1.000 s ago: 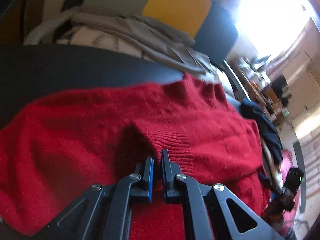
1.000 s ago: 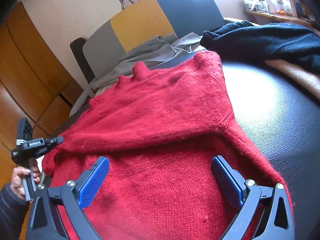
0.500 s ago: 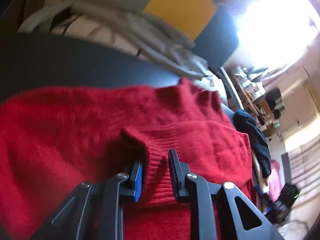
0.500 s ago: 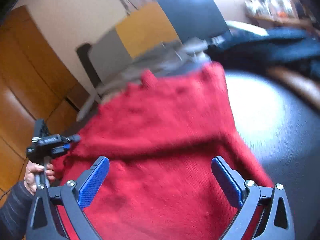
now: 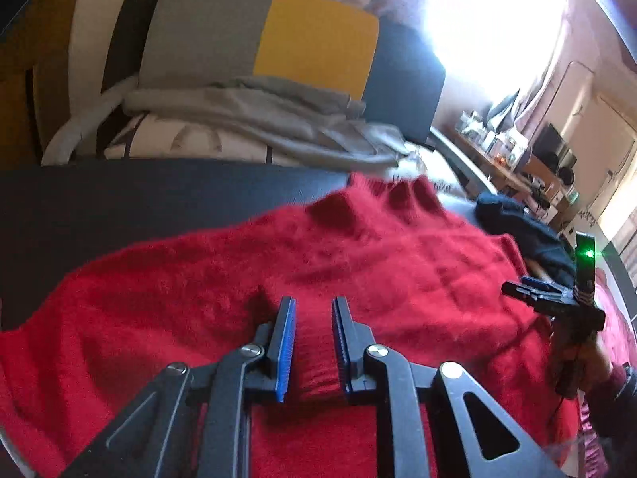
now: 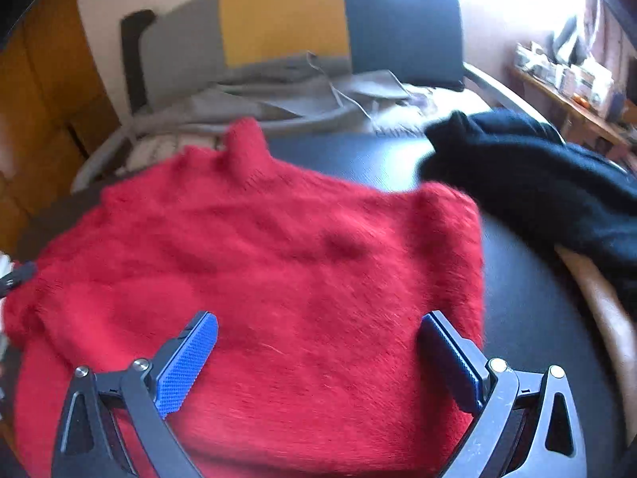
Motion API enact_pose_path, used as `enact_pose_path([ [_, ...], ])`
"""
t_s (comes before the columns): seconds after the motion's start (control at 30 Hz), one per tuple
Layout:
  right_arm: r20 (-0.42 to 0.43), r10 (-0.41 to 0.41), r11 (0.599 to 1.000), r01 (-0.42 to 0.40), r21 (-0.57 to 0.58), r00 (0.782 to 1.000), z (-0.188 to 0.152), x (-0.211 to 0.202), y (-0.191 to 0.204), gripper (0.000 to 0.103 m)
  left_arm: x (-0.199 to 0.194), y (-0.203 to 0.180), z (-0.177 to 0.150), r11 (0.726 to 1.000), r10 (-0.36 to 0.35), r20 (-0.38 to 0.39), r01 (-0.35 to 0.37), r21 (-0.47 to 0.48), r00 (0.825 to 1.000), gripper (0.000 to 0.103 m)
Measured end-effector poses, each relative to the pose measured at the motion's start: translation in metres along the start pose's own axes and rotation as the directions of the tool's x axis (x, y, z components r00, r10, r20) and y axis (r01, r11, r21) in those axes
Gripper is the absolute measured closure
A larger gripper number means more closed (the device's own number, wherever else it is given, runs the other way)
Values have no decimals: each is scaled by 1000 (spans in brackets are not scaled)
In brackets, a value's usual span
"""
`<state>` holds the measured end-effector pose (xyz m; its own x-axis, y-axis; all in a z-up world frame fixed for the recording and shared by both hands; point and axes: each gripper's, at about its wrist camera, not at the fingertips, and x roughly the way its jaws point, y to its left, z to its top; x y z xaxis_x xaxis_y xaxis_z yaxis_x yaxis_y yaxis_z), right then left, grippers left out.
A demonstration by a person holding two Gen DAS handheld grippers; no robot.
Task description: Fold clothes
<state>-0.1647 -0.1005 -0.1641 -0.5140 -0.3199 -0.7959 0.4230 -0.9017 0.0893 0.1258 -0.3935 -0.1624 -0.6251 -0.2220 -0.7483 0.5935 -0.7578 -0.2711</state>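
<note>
A fuzzy red sweater (image 5: 358, 263) lies spread on the black table (image 5: 119, 199), its collar pointing toward the far edge. My left gripper (image 5: 313, 302) rests low over the sweater's left part. Its jaws stand slightly apart, and a ribbed red strip lies loose between the blue pads (image 5: 286, 342). Over the near hem of the sweater (image 6: 278, 239), my right gripper (image 6: 318, 318) is wide open with nothing clamped. In the left wrist view a hand holds that right gripper (image 5: 549, 302) at the sweater's right side.
A black garment (image 6: 537, 187) lies heaped on the table's right side, close to the sweater's shoulder. Behind the table, grey clothes (image 5: 258, 119) are draped over a chair with a grey, yellow and dark blue back (image 5: 310, 40). A cluttered shelf (image 6: 569, 75) stands at far right.
My left gripper's jaws, shut on the ribbed cuff a second ago, have parted and the cuff lies loose. The right gripper stayed open and shifted over the sweater.
</note>
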Motion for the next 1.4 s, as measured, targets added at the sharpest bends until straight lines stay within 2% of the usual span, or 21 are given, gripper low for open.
enact_pose_path([
  [0.07, -2, -15, 1000, 15, -2, 1000, -4, 1, -4, 0, 4, 4, -3, 1000, 17, -15, -17, -11, 1000, 87],
  [0.2, -3, -46, 999, 46, -26, 999, -6, 3, -3, 0, -7, 1, 2, 998, -26, 47, 28, -50, 999, 87],
  [0.3, -4, -62, 997, 62, -41, 998, -6, 5, -1, 0, -16, 0, 5, 995, -56, 94, 63, -77, 994, 81],
  [0.33, -4, -63, 997, 63, -40, 998, -6, 4, 0, 0, -17, -11, 9, 996, -71, 97, 76, -47, 993, 79],
  [0.47, -7, -75, 996, 74, -45, 997, -6, 4, 2, 0, 18, -55, 18, 994, -2, -3, 2, 111, 1000, 79],
  [0.53, -11, -74, 996, 73, -43, 997, -5, 3, 2, 0, 40, -55, 15, 991, 81, -71, -73, 108, 994, 79],
  [0.67, -11, -87, 995, 87, -46, 996, 3, -5, 9, 0, 41, -52, 6, 990, 107, -54, -101, 95, 993, 79],
  [0.77, 51, -42, 995, 46, -85, 998, 16, -15, 29, 0, 41, -48, 3, 991, 106, -47, -102, 86, 993, 79],
  [0.87, 57, 5, 990, 3, -143, 998, 26, -9, 54, 0, 45, -45, 2, 993, 101, -37, -98, 72, 994, 79],
  [1.03, -36, 34, 986, -40, -163, 999, 18, 27, 78, 0, 43, -41, -4, 995, 95, 3, -95, 10, 995, 78],
  [1.2, -3, 15, 986, -15, -168, 1000, 7, 28, 82, 0, 34, -37, -5, 995, 81, 14, -79, -66, 997, 78],
  [1.3, 4, 10, 985, -9, -171, 1000, 6, 27, 83, 0, 3, -26, -13, 988, 69, 57, -61, -141, 996, 75],
  [1.4, 7, 5, 985, -3, -173, 1000, 9, 29, 86, 0, -37, -1, -28, 975, 95, 104, -71, -211, 990, 74],
])
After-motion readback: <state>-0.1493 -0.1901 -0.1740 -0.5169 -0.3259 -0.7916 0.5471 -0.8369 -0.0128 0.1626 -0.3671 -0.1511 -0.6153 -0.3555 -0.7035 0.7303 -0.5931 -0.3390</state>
